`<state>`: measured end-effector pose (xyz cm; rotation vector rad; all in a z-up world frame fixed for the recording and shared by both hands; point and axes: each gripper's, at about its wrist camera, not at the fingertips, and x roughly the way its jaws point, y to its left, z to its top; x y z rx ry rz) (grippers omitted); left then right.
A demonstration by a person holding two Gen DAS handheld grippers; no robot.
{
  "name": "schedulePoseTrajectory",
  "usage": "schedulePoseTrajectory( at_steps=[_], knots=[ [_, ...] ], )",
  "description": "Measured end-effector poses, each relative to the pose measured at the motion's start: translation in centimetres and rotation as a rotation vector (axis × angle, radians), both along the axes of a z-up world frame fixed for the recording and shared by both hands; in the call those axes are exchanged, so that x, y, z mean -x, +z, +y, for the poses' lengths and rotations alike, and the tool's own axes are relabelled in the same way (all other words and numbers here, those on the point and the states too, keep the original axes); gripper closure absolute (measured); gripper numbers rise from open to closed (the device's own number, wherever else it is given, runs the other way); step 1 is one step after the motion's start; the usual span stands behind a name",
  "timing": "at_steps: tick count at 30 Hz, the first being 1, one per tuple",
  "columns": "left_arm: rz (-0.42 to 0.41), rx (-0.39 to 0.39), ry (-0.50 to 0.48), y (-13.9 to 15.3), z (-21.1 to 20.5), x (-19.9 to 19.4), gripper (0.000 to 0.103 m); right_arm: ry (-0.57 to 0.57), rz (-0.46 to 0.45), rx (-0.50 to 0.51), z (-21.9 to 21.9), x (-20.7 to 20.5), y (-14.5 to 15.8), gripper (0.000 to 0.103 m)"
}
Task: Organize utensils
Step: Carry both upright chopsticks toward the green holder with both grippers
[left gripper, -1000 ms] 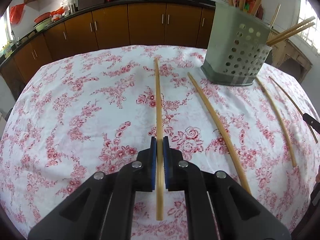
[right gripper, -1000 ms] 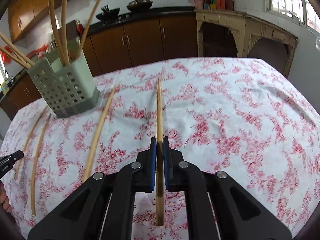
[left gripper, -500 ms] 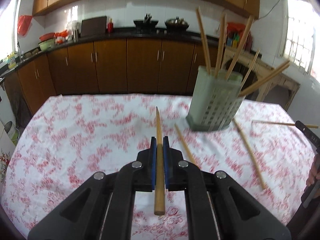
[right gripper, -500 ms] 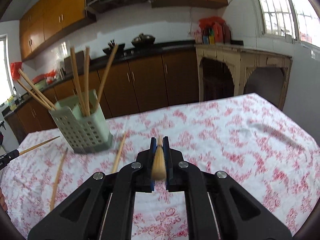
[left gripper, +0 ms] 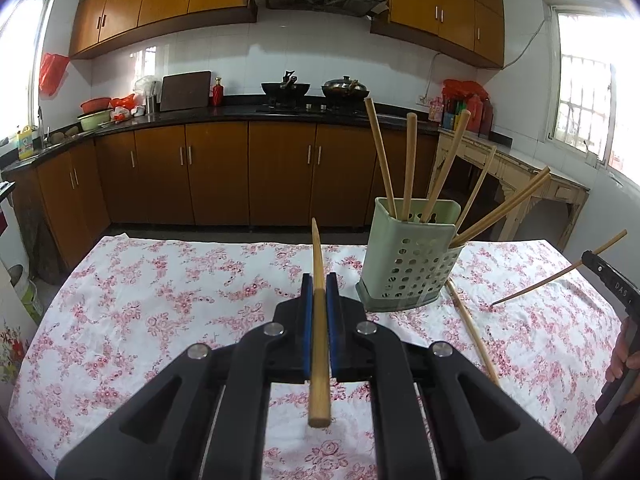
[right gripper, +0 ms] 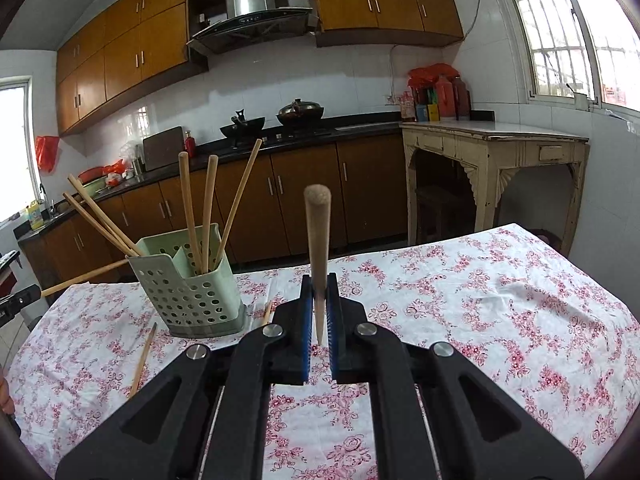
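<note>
The left gripper [left gripper: 319, 304] is clamped on a wooden chopstick [left gripper: 319, 320] that runs straight out between its blue pads, thin tip forward and blunt end back toward the camera, held clear of the tablecloth [left gripper: 160, 304]. The right gripper [right gripper: 319, 304] is likewise closed on a second chopstick [right gripper: 318, 248], but this one tilts steeply, its thick end up in front of the lens and its thin tip down between the pads. The pale green perforated holder [left gripper: 408, 264] stands ahead and to the right of the left tool, and ahead and to the left of the right one — so it lies between the two. To do the drop well, I judge that each stick should be brought over the holder's open top in turn, not together, tipped so the lower end points down into a compartment, and lowered past the rim before the pads let go; the sticks already fanned out in the holder leave narrow gaps and could be knocked by a careless approach, and the light holder might shift if pushed sideways. The count: one holder, two chopsticks in the grippers, six that I can make out standing in the holder — three near upright, three leaning out over one side. Two loose ones show on the cloth; one [left gripper: 472, 332] lies just right of the holder in the left view.
</note>
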<state>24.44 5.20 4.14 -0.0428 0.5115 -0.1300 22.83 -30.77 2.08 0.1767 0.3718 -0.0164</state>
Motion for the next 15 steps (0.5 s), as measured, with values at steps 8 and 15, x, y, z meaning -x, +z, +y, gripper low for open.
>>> schedulePoseTrajectory(
  at_steps=[8,15],
  knots=[
    [0.009,0.003,0.006,-0.32,0.22,-0.09,0.095,-0.001,-0.001,-0.001,0.00,0.00,-0.09,0.096],
    [-0.006,0.000,0.013,0.30,0.33,0.06,0.095,0.000,-0.001,-0.009,-0.13,-0.01,0.02,0.096]
  ],
)
